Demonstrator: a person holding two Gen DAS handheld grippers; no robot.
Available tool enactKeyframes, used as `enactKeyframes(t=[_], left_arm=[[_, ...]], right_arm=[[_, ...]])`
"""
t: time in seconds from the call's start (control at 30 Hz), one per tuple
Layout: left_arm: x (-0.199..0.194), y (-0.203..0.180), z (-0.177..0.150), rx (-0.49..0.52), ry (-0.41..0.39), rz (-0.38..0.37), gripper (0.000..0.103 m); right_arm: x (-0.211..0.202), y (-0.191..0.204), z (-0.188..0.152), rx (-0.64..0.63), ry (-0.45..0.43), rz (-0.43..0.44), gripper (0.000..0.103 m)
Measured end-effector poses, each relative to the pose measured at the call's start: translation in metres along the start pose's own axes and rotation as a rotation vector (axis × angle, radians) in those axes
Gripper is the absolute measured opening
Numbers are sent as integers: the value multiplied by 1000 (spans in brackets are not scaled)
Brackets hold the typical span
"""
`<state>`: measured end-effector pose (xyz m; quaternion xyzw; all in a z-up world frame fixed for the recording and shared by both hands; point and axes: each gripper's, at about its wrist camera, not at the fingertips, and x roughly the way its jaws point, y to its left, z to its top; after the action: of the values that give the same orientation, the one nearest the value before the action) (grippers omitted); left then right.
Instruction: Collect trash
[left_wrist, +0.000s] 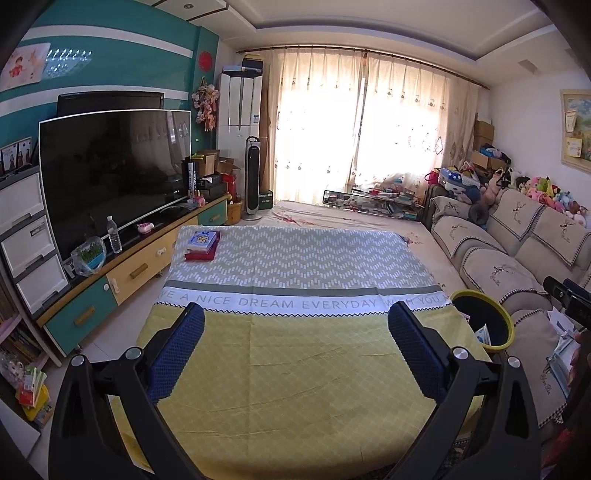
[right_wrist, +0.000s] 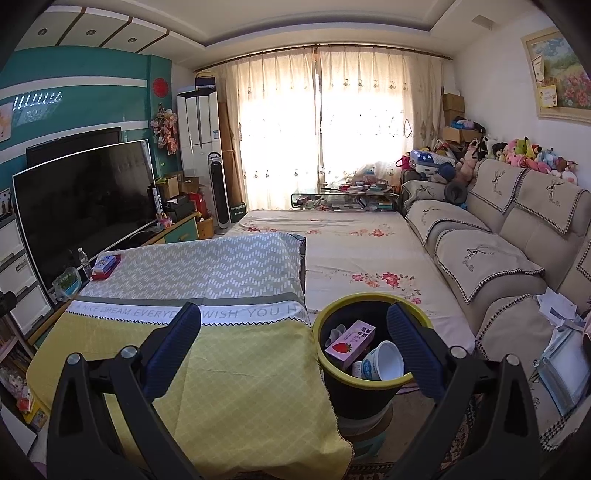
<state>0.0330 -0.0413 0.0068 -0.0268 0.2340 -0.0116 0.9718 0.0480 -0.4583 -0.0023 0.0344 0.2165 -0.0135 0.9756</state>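
Trash lay gathered inside the black bin with the yellow-green rim (right_wrist: 322, 363), which stood just beside the right edge of the desk (right_wrist: 240, 369). Within the bin were a pink strawberry milk carton (right_wrist: 349, 345), lying tilted, and a white paper cup (right_wrist: 384, 363) on its side with its mouth turned up toward the camera; a pale crumpled piece (right_wrist: 338, 331) sat behind the carton, too small to name. In the left wrist view the same bin (left_wrist: 511, 325) appeared past the right edge of the desk, with a scrap of printed packaging (left_wrist: 482, 334) showing at its near rim.

The desk was covered by a cloth, yellow near the camera, grey chevron farther off, with a white band of lettering between them. At the far left corner of the desk, well apart from the bin, sat a small stack of boxes (left_wrist: 202, 245), a star-printed one on top of a red one.

The left gripper (left_wrist: 295, 354) was spread wide above the yellow part of the desk, holding nothing. The right gripper (right_wrist: 295, 354) was likewise spread wide and empty, its right finger (right_wrist: 412, 347) over the bin's opening and its left finger (right_wrist: 173, 350) over the desk.

To the right of the bin ran a beige sofa (right_wrist: 491, 254); left of the desk stood a television (left_wrist: 114, 177) on a low cabinet.
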Motion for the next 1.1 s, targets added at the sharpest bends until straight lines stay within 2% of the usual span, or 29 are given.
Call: enactKeyframes(t=[1.1], left_arm=[[15, -3, -3, -1, 33, -23, 98]], right_arm=[[15, 0, -6, 10, 22, 3, 96]])
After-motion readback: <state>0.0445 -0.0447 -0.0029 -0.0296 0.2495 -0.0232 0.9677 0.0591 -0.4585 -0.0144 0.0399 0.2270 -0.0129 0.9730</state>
